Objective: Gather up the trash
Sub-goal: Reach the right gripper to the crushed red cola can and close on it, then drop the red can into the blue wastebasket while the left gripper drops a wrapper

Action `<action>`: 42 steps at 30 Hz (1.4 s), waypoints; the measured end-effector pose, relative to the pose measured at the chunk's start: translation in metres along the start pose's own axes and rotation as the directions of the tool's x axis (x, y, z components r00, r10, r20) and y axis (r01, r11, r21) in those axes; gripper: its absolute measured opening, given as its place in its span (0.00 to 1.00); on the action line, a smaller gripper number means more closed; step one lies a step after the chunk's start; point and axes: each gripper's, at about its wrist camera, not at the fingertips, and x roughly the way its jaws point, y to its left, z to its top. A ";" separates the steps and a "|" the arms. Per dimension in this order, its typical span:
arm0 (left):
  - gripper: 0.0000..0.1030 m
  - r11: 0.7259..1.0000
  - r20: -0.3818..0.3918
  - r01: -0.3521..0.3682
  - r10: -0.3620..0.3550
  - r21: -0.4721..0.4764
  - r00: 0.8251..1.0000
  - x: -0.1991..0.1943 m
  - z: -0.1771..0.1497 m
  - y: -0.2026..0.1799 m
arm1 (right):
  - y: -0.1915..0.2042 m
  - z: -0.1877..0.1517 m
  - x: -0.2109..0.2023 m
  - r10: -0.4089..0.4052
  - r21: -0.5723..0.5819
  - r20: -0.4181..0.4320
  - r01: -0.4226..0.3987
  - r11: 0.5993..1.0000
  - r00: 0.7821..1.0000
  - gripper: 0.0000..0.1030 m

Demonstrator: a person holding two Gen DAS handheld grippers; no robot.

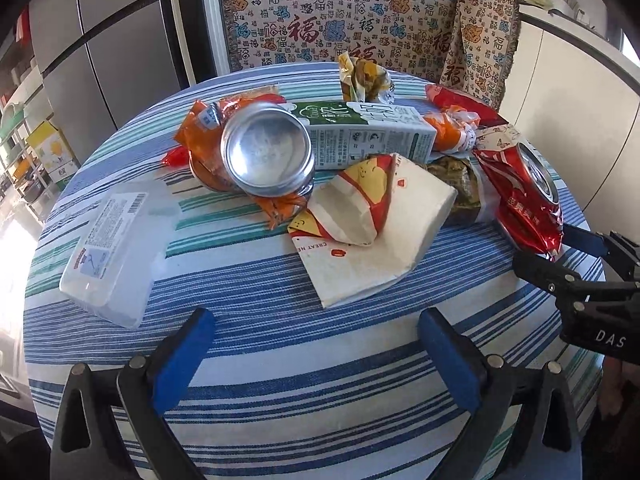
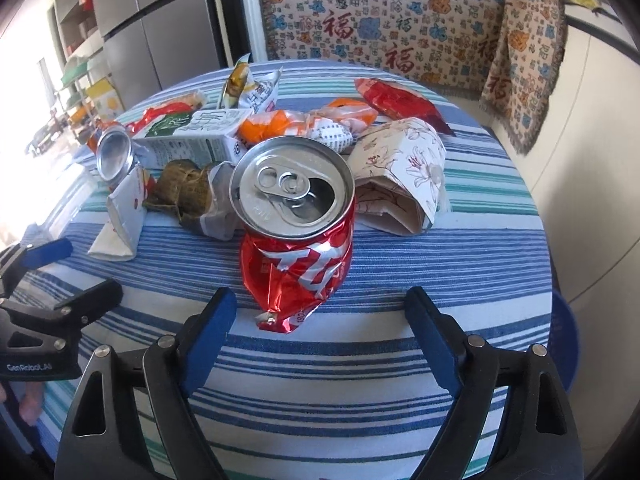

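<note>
Trash lies piled on a round striped table. A crushed red can stands just ahead of my open right gripper, between the lines of its fingers but apart from them; it also shows in the left wrist view. My left gripper is open and empty, short of a white and red paper bag. Behind lie a silver can on its side, a green and white milk carton, orange wrappers and a clear plastic box.
A floral paper bag, a leaf-wrapped dumpling and a red wrapper lie right of the pile. A patterned sofa stands behind the table, a grey fridge at left, a white wall at right.
</note>
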 end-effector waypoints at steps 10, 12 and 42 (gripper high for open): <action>0.85 0.990 0.096 0.140 -0.143 0.033 0.985 -0.015 0.024 -0.019 | -0.019 0.025 -0.016 0.153 0.033 0.021 -0.154 0.988 0.988 0.72; 0.72 0.990 0.077 0.141 -0.143 0.027 0.987 -0.006 0.030 -0.022 | -0.018 0.029 -0.009 0.166 0.027 0.003 -0.166 0.986 0.986 0.68; 0.06 0.949 0.203 0.310 -0.315 0.061 0.927 -0.092 0.009 -0.031 | -0.023 0.000 -0.074 0.223 0.018 0.082 -0.225 0.974 0.971 0.51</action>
